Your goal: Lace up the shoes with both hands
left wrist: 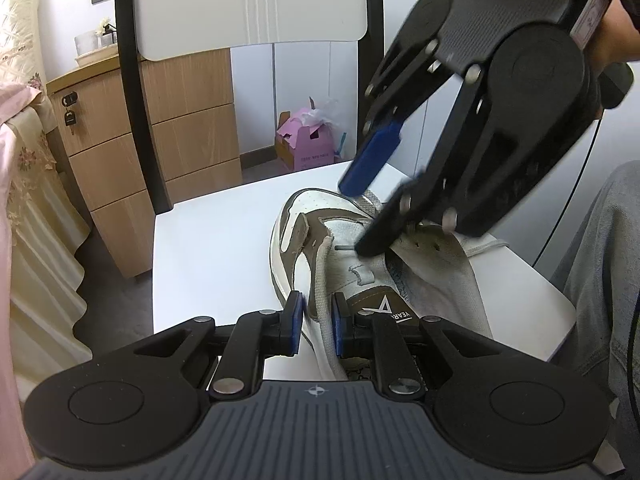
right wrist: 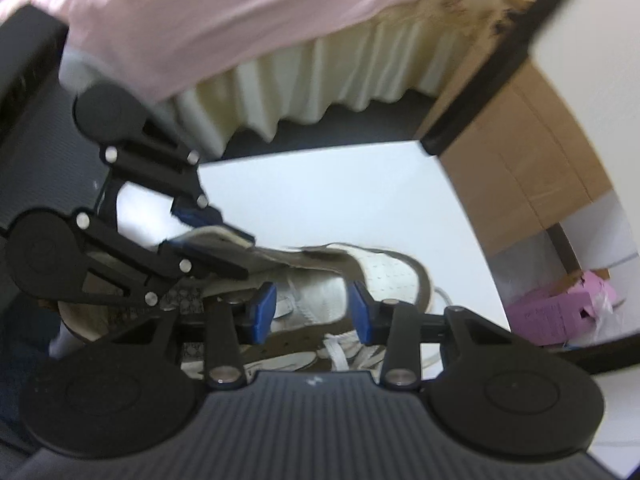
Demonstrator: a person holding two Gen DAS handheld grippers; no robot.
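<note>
A white and grey-brown sneaker [left wrist: 360, 272] lies on a white chair seat [left wrist: 216, 240] with its toe pointing away. My left gripper [left wrist: 318, 322] is shut on the shoe's left eyelet flap [left wrist: 321, 280], the blue pads pressing it from both sides. In the right wrist view, that gripper [right wrist: 200, 232] pinches the same flap [right wrist: 218, 236]. My right gripper [left wrist: 356, 218] comes down from the upper right. It stands open over the tongue, near the eyelets. In its own view the right gripper [right wrist: 313, 312] straddles the shoe [right wrist: 384, 272], pads apart. A loose white lace [right wrist: 336, 354] lies just below.
The chair's white back [left wrist: 252, 4] and black frame rise behind the seat. A wooden drawer cabinet [left wrist: 120, 152] and a bed with pink cover [right wrist: 240, 20] stand to the left. A pink box [left wrist: 304, 144] sits on the floor. A person's grey trouser leg [left wrist: 600, 260] is at the right.
</note>
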